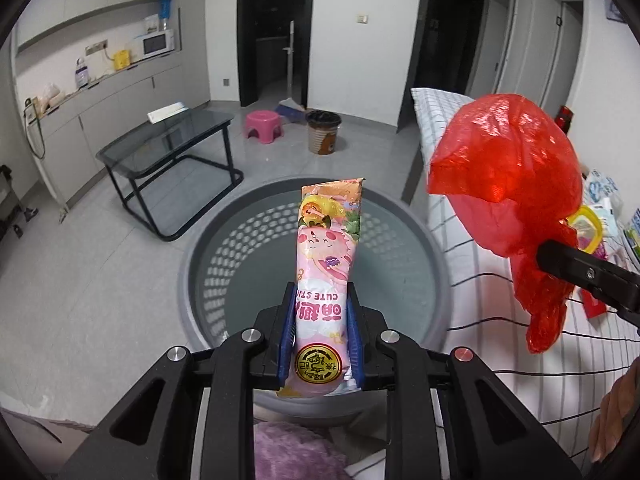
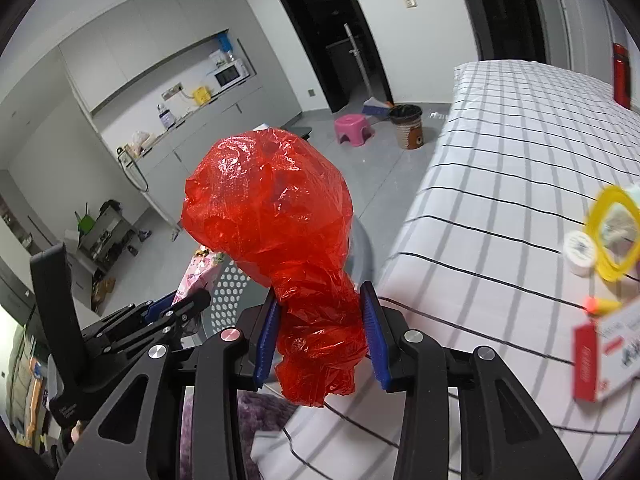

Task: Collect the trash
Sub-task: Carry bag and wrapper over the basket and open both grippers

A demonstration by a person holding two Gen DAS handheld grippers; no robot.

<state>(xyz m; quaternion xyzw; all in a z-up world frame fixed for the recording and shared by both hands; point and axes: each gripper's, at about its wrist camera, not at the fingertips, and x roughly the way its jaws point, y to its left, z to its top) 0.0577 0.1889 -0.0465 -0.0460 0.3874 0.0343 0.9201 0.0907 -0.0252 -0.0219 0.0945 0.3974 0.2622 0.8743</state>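
1. The left gripper (image 1: pixel 322 320) is clamped on the lower part of a pink snack wrapper (image 1: pixel 326 264), its blue pads pressing both long edges; the wrapper stands upright between the fingers.
2. Directly beyond and below the wrapper sits a round grey perforated basket (image 1: pixel 224 256) on the floor, just beside the bed (image 1: pixel 452 120).
3. The right gripper (image 2: pixel 320 332) is closed on the twisted neck of a red plastic bag (image 2: pixel 268 200), whose puffed body rises above the pads.
4. In the left wrist view the bag hangs to the right of the wrapper, over the bed's edge near the basket rim.
5. The bed carries a white checked sheet, with a yellow ring (image 2: pixel 614 236), a small white jar (image 2: pixel 580 250) and a red-and-white box (image 2: pixel 600 360) lying on it.
6. Farther off stand a glass-topped surface (image 1: pixel 168 140), a pink stool (image 1: pixel 264 124) and a waste bin (image 1: pixel 323 132).
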